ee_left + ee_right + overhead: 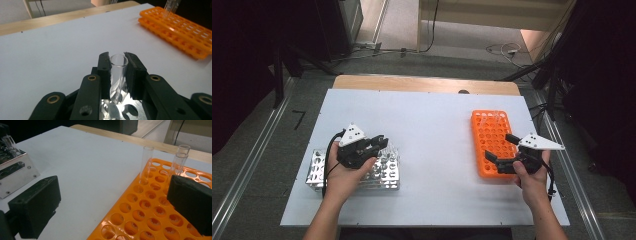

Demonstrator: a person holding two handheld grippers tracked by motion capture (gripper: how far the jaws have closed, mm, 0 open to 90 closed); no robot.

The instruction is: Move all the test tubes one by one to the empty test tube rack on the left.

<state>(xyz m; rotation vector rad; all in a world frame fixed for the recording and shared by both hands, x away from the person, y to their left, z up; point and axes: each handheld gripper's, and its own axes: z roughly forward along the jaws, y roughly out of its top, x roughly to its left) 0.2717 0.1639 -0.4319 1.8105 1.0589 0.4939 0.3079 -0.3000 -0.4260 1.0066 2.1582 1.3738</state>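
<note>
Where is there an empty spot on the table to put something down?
The widest bare patch is the middle of the white board, between the metal rack and the orange rack. The strip along the board's far edge is bare too. It is crowded at the metal rack, where the left tongs grip a glass tube, and by the orange rack.

Two racks on the desk [432, 125]: one metal rack [319, 172] near the left edge, one orange rack [489, 137] near the right edge. Three clear tubes [146, 162] upright in the orange rack, one glass tube [117, 75] in the metal rack.
</note>
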